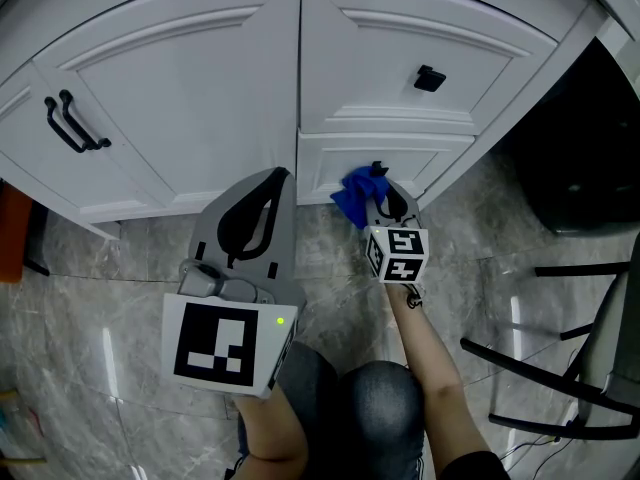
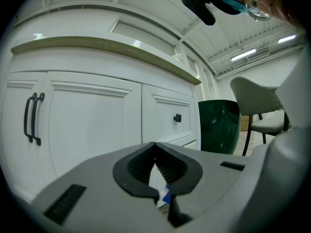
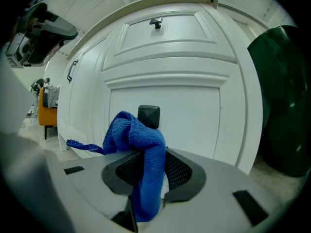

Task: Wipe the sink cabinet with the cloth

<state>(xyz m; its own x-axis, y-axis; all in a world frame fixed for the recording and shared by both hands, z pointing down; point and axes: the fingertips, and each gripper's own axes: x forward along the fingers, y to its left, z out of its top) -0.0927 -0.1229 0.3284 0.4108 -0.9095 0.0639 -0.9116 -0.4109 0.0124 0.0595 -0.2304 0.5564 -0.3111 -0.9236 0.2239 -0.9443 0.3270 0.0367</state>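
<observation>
my right gripper (image 3: 147,155) is clenched on the blue cloth (image 3: 138,137), which bunches up over the jaws and hangs down between them, with a thin tail off to the left in the right gripper view. the cloth is low down at the front of the white sink cabinet (image 1: 190,88), right in front of the lower drawer (image 1: 440,158) and partly covering that drawer's square black knob (image 3: 148,114) (i can't tell whether the fabric actually presses on the panel). above it is the upper drawer (image 1: 350,58) with its own black knob (image 1: 430,78). to the left is the wide door (image 1: 180,108), which has a pair of black bar handles (image 1: 72,125) near its far edge. my left gripper (image 2: 155,145) is held to the left of the right one and a little back from the cabinet. its nose points at the seam between the door and the drawers. its jaws are closed tip to tip with nothing gripped. through the gap behind the tips i see only white cabinet and a sliver of blue. a pale countertop edge (image 2: 107,45) runs along the top of the cabinet. a dark green bin (image 3: 284,91) stands on the grey marbled floor (image 1: 120,298) just to the right of the cabinet, and a chair (image 2: 257,106) stands beyond it.
</observation>
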